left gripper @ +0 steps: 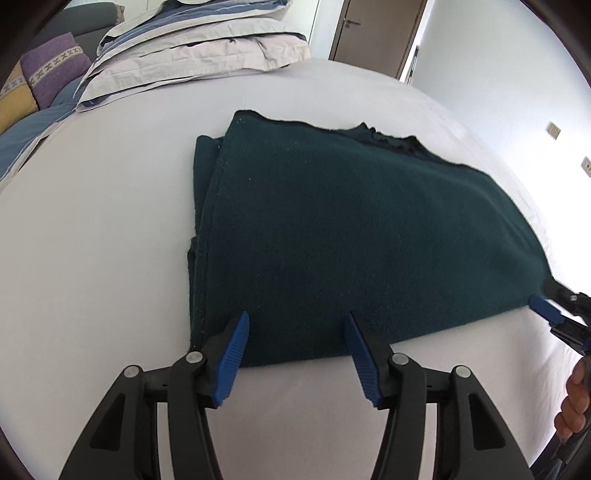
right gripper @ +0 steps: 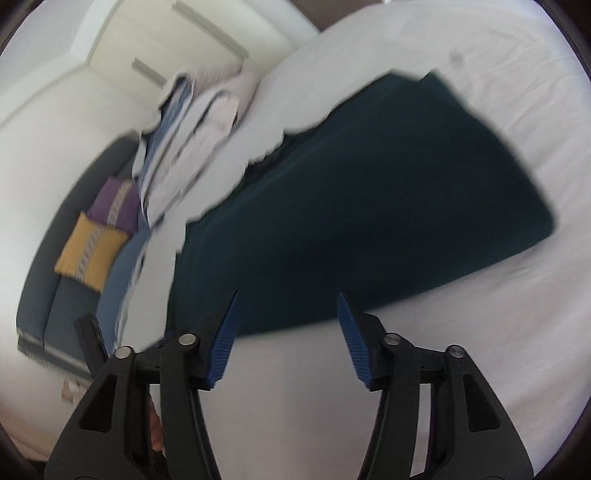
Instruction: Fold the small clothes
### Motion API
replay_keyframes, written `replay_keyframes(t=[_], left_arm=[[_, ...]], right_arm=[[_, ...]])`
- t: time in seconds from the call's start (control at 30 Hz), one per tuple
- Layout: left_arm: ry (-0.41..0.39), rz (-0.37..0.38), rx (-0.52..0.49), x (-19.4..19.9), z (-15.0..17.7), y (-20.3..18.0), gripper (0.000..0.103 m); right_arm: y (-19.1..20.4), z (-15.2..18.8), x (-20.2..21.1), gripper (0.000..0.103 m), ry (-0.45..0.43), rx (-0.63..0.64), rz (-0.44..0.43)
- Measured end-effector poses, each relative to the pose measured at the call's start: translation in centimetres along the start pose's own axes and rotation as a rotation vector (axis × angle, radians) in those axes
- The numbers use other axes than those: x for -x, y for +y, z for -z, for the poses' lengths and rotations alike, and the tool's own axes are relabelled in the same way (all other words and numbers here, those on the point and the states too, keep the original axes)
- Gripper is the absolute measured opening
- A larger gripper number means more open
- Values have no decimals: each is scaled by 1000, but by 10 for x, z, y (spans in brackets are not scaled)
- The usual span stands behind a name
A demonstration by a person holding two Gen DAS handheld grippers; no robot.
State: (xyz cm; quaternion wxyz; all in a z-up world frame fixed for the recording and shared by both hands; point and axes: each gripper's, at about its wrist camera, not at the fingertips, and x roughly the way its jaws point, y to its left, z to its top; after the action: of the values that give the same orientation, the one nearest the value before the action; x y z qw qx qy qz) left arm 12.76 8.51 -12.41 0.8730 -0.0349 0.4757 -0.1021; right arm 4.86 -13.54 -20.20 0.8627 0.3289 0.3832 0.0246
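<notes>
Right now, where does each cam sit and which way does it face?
Left wrist: on the left claw, low at the near edge of the dark green garment, looking across the bed toward pillows and door; the right claw and a hand show at right.
Right wrist: on the right claw, rolled and blurred, facing the garment and pillows; own fingers only.
Shared: garment, bed, pillows, cushions.

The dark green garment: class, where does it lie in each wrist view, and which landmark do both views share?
Left wrist: dark green garment fills the centre, on the white bed.
Right wrist: it runs diagonally from bottom centre to upper right.
Shared landmark: stacked pillows.
</notes>
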Motion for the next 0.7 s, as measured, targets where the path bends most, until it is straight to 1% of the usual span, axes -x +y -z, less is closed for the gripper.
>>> replay_keyframes(t=[0.03, 0.1, 0.13, 0.23, 0.33, 0.4, 0.43, 0.53, 0.63, 0.7], left_arm=[[4, -2, -2, 0, 0, 0, 57], [16, -7, -10, 2, -1, 0, 57], [16, -7, -14, 2, -1, 1, 58], [15, -5, -23, 2, 0, 2, 58], [11, -10, -27, 3, 1, 1, 58], [11, -14, -24, 3, 1, 0, 58], [10, -16, -23, 3, 1, 0, 58], [5, -20, -22, 7, 1, -3, 58], [1, -18, -30, 10, -1, -8, 58], [-10, -10, -40, 15, -3, -12, 58]], right_arm=[[-10, -1, -3, 52, -1, -39, 24], [-28, -1, 5, 52, -35, -114, 2], [-38, 0, 15, 52, -65, -148, -3], [-63, 3, 50, 53, -153, -206, 75], [-90, 12, 92, 55, -239, -282, 60], [-102, 21, 114, 56, -278, -317, 51], [-109, 23, 126, 56, -287, -333, 42], [-122, 30, 141, 57, -291, -369, 14], [-124, 34, 142, 57, -289, -368, 18], [-123, 28, 135, 56, -274, -373, 8]])
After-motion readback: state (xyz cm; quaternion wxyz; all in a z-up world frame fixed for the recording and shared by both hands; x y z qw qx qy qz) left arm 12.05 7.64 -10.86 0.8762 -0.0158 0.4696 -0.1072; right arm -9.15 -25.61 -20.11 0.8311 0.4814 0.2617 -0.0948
